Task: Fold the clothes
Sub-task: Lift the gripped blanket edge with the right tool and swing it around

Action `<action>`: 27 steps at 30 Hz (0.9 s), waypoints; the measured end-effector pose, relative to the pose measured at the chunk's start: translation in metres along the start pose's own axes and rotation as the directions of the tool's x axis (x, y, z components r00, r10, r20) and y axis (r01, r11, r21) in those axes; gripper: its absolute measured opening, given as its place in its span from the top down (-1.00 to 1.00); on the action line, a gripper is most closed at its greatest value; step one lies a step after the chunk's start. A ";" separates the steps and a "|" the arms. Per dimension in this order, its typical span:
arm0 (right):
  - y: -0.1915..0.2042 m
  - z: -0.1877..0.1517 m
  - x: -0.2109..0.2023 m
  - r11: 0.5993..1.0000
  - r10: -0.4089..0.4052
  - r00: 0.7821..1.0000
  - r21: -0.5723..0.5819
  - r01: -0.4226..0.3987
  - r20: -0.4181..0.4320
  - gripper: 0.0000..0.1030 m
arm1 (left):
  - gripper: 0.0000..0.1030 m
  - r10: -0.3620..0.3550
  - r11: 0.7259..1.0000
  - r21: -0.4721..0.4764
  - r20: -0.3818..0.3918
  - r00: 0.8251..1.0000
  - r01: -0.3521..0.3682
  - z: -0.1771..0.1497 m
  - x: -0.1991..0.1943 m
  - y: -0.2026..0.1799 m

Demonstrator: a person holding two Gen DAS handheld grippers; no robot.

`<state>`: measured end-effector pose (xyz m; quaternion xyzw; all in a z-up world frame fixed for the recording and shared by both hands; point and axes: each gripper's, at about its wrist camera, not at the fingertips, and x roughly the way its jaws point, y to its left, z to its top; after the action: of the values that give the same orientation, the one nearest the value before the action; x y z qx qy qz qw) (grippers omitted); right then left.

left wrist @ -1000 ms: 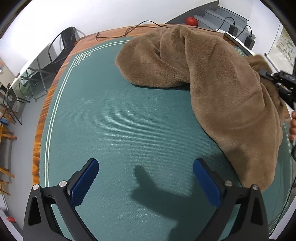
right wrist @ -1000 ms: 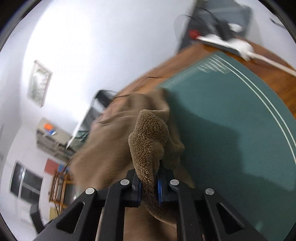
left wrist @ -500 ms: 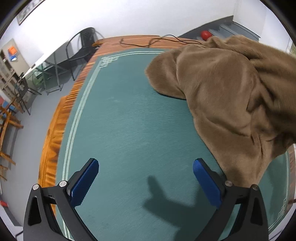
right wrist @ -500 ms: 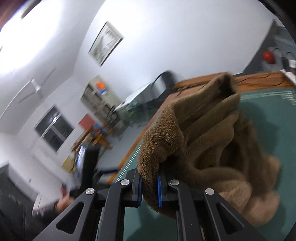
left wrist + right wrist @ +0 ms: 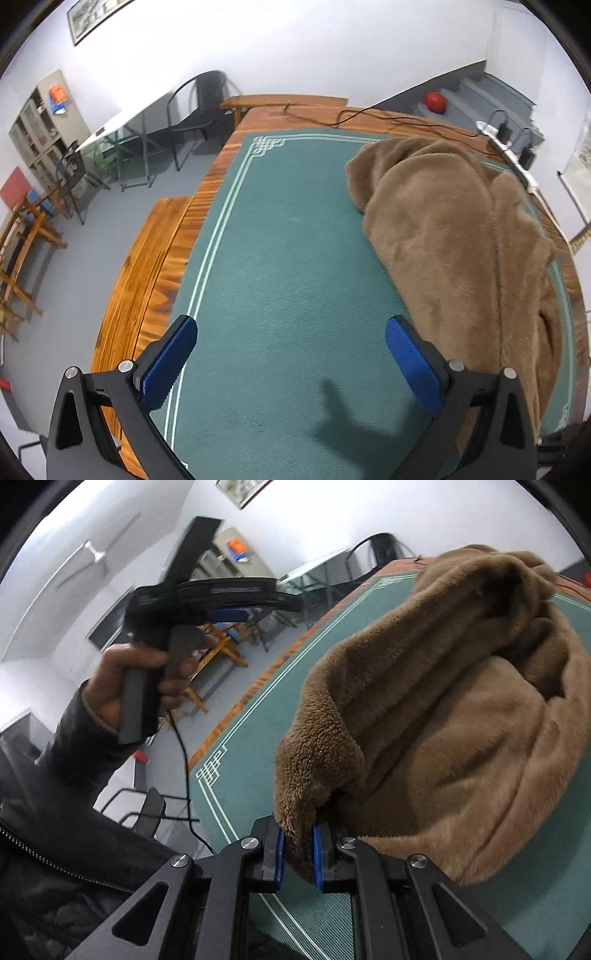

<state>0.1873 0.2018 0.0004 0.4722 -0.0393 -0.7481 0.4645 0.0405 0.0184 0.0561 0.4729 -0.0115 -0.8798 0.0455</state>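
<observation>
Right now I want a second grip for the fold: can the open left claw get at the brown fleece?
Probably yes: the left claw hangs open over bare green mat, with nothing between it and the brown fleece.

A plain indoor workroom, half office, half store. A long wooden table [image 5: 155,280] under a green white-bordered mat [image 5: 280,266] fills the centre. At upper left stand a grey shelving cabinet [image 5: 40,122], a glass-topped desk [image 5: 122,125] and a black metal chair [image 5: 201,107]; grey stairs [image 5: 484,96] rise at upper right.
</observation>
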 end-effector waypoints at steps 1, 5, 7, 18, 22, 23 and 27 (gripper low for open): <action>0.001 -0.003 -0.001 1.000 -0.005 1.000 0.007 0.005 0.009 0.75 | -0.99 -0.016 1.000 0.015 0.010 1.000 0.016 0.006 -0.001 -0.004; 0.002 -0.015 0.003 0.999 -0.014 1.000 0.030 0.013 0.023 0.75 | -0.99 -0.115 0.989 0.102 0.044 0.992 0.110 0.034 -0.015 -0.040; 0.007 -0.024 0.007 0.999 -0.020 0.999 0.028 0.019 0.026 0.75 | -0.99 -0.182 0.972 0.163 0.049 0.982 0.172 0.055 -0.020 -0.068; -0.004 -0.036 0.024 0.999 -0.007 0.998 0.045 0.004 0.066 0.75 | -0.99 -0.308 0.864 0.357 -0.183 0.934 0.355 0.128 0.051 -0.206; -0.009 -0.042 0.023 0.996 -0.020 0.996 0.087 0.013 0.085 0.75 | -0.99 -0.320 0.844 0.359 -0.256 0.912 0.397 0.138 0.082 -0.235; -0.009 -0.043 0.022 0.995 -0.025 0.996 0.095 0.016 0.089 0.75 | -0.99 -0.320 0.838 0.367 -0.270 0.908 0.405 0.138 0.089 -0.243; -0.012 -0.044 0.019 0.994 -0.041 0.994 0.108 0.031 0.096 0.75 | -0.97 -0.268 0.832 0.404 -0.305 0.914 0.379 0.133 0.108 -0.264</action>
<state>0.2097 0.2115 -0.0430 0.4596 -0.0935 -0.7756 0.4224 -0.1479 0.2688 0.0228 0.5661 -0.1311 -0.7847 -0.2158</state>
